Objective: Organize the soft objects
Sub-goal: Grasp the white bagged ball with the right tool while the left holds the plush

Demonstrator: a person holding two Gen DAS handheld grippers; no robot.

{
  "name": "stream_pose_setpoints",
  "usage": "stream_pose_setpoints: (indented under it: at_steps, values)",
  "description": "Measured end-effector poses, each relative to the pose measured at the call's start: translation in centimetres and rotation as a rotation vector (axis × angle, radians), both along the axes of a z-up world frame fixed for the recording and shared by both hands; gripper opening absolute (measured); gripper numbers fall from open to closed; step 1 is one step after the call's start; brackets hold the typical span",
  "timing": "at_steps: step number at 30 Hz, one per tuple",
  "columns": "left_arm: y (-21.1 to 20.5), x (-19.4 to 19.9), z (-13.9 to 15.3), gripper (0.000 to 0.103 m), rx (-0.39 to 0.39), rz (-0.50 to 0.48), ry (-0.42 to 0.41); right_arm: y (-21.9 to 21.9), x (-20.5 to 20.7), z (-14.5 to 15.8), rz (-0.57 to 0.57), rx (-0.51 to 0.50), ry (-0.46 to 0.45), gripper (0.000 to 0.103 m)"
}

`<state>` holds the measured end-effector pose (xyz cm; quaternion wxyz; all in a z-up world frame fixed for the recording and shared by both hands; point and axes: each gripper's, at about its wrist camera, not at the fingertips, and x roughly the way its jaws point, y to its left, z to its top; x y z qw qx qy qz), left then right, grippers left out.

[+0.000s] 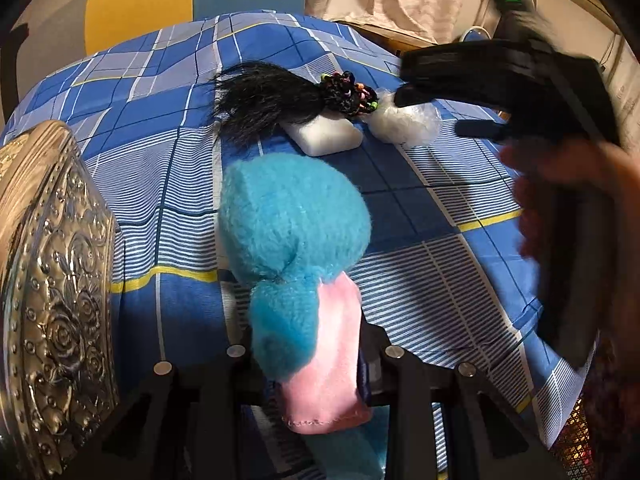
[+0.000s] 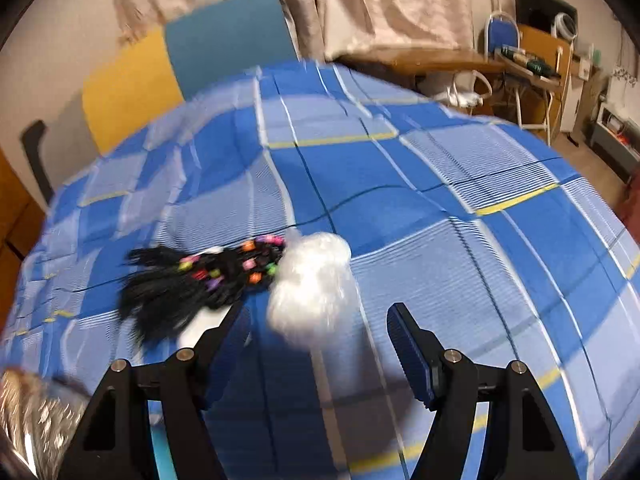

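My left gripper is shut on a blue and pink plush toy and holds it above the blue checked cloth. Further back lie a black hair bundle with coloured beads, a white block under it, and a clear bag of white stuffing. My right gripper is open and empty, just short of the stuffing bag, with the hair bundle to its left. In the left wrist view the right gripper hovers blurred above the bag.
An embossed silver tin stands at the left edge and shows in the right wrist view at the bottom left. Yellow and blue chair backs stand behind the table. A desk and chairs are at the far right.
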<state>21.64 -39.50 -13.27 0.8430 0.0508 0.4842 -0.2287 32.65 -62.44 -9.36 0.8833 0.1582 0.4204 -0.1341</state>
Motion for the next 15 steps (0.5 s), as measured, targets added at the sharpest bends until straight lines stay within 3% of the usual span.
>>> stream_pose_setpoints:
  at_steps: [3, 5, 6, 7, 10, 15]
  values:
    - [-0.1, -0.2, -0.1, 0.029, 0.004, -0.014, -0.017, 0.1, 2.0, -1.3, 0.012, -0.026, 0.069, 0.069]
    - [0.0, -0.4, -0.2, 0.029, 0.003, -0.023, -0.032, -0.1, 2.3, -1.8, 0.026, 0.010, 0.057, 0.059]
    - [0.0, -0.4, -0.2, 0.029, 0.002, -0.024, -0.036, -0.3, 2.3, -2.1, 0.035, 0.049, 0.053, 0.045]
    - [0.0, -0.4, -0.2, 0.029, 0.001, -0.024, -0.038, -0.4, 2.1, -2.1, 0.035, 0.073, 0.049, 0.042]
    - [0.0, -0.5, -0.1, 0.030, -0.004, -0.018, -0.032, -0.6, 0.6, -1.5, 0.046, 0.115, 0.033, 0.039]
    - [0.1, -0.4, 0.0, 0.032, -0.018, -0.007, -0.015, -0.1, -5.4, 0.4, 0.036, 0.116, 0.033, 0.039]
